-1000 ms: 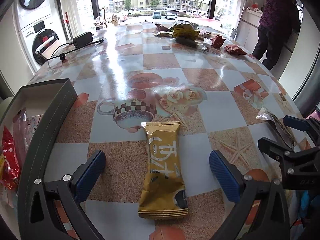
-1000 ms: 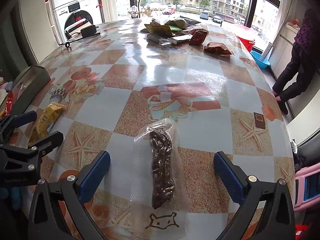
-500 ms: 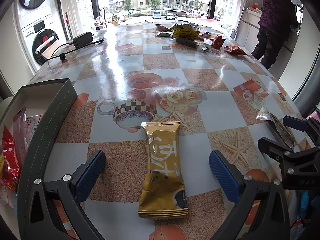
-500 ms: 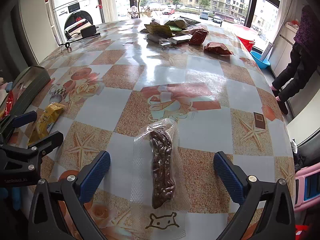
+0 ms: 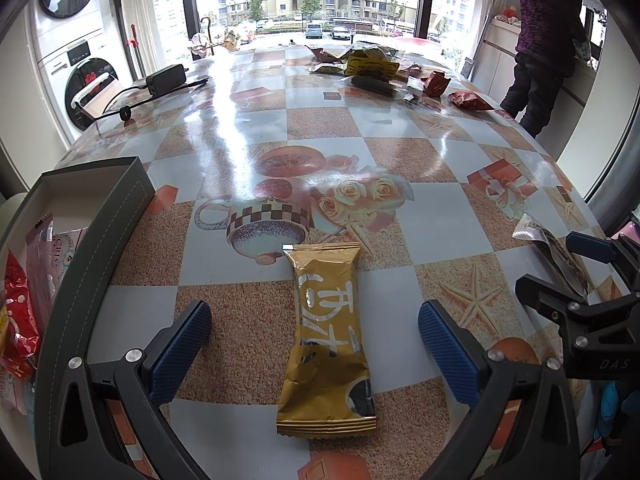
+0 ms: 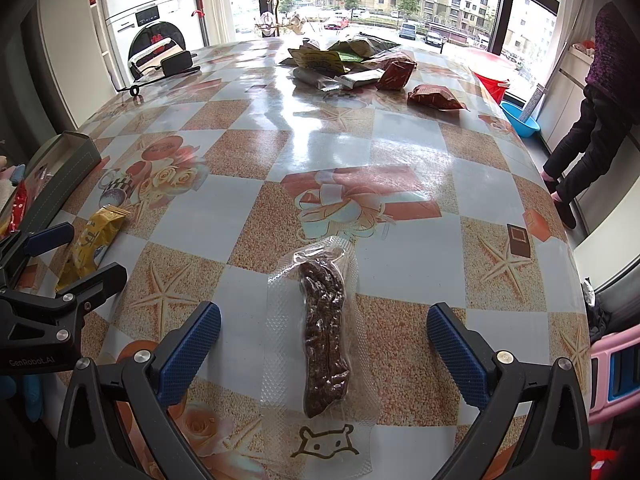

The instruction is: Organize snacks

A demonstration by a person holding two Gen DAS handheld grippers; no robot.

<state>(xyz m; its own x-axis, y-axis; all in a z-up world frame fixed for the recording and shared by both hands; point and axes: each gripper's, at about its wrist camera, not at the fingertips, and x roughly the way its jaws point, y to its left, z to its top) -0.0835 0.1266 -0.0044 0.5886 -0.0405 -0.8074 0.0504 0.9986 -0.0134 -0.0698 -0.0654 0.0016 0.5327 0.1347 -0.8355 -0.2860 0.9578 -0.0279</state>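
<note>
A gold snack packet [image 5: 326,340] lies flat on the patterned table between the fingers of my left gripper [image 5: 314,350], which is open and not touching it. A clear vacuum pouch with a dark sausage [image 6: 324,320] lies between the fingers of my right gripper [image 6: 324,344], also open and not touching. The gold packet also shows in the right wrist view [image 6: 94,240], and the pouch in the left wrist view [image 5: 556,252]. A dark grey box [image 5: 100,240] at the left holds red and pink snack packets [image 5: 20,320].
A pile of more snack packets [image 6: 348,64] lies at the table's far end, with a red packet [image 6: 434,98] apart from it. A black power adapter with cable [image 5: 166,78] lies far left. A person [image 5: 548,40] stands at the right counter.
</note>
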